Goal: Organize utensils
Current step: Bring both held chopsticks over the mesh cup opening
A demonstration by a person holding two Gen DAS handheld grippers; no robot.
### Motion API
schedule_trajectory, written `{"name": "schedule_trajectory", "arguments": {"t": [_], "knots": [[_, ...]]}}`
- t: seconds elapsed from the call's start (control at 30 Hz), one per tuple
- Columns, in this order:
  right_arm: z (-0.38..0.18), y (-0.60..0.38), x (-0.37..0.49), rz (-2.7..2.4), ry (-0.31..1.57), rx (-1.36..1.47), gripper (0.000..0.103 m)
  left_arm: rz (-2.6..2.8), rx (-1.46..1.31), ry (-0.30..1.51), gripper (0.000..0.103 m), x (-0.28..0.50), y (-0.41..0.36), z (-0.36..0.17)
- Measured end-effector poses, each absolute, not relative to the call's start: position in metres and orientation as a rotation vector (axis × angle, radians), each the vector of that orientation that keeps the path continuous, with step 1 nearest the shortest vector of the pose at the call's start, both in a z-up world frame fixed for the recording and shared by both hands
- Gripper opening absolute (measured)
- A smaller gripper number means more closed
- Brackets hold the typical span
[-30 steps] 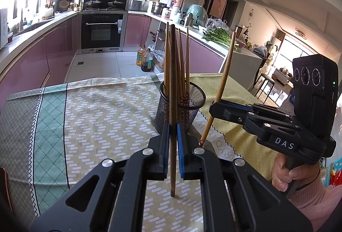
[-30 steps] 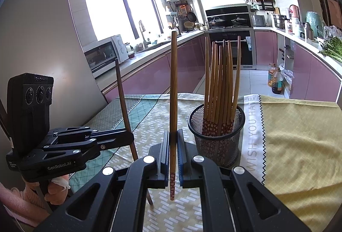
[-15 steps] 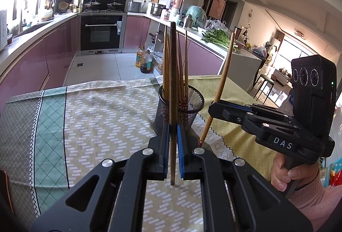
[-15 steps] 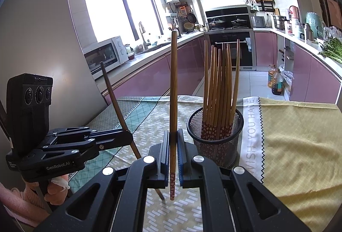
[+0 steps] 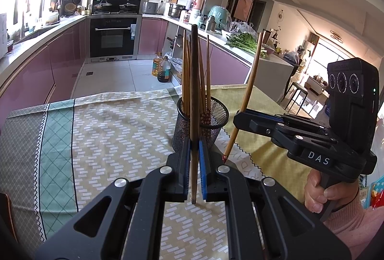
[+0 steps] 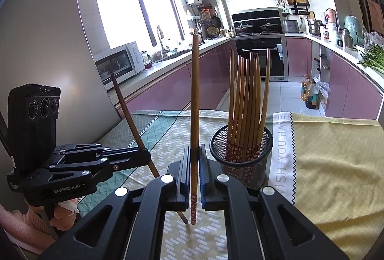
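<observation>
A black mesh cup stands upright on the tabletop, packed with brown chopsticks fanning toward 12 o'clock. Two more chopsticks are held off the cloth: a dark one upright, a lighter one with a flowered tip.

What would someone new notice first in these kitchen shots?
Each hand-held gripper is shut on one upright chopstick: the left hand-held gripper holds a dark chopstick, the right hand-held gripper a lighter chopstick. Just beyond them, a black mesh holder full of chopsticks stands on the patterned tablecloth.
</observation>
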State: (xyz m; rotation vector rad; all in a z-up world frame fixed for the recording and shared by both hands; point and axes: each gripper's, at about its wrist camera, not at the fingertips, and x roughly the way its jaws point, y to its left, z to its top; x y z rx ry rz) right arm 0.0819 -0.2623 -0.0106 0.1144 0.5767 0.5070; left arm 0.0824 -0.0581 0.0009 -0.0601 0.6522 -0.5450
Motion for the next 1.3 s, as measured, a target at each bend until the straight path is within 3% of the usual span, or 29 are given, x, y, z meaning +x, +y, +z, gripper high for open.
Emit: {"name": "schedule_trajectory", "arguments": {"t": [1.3], "knots": [[0.004, -0.265, 0.084, 0.499, 0.521, 0.098, 0.006, -0.562, -0.026, 0.609, 0.008, 0.088, -0.064, 0.017]]}}
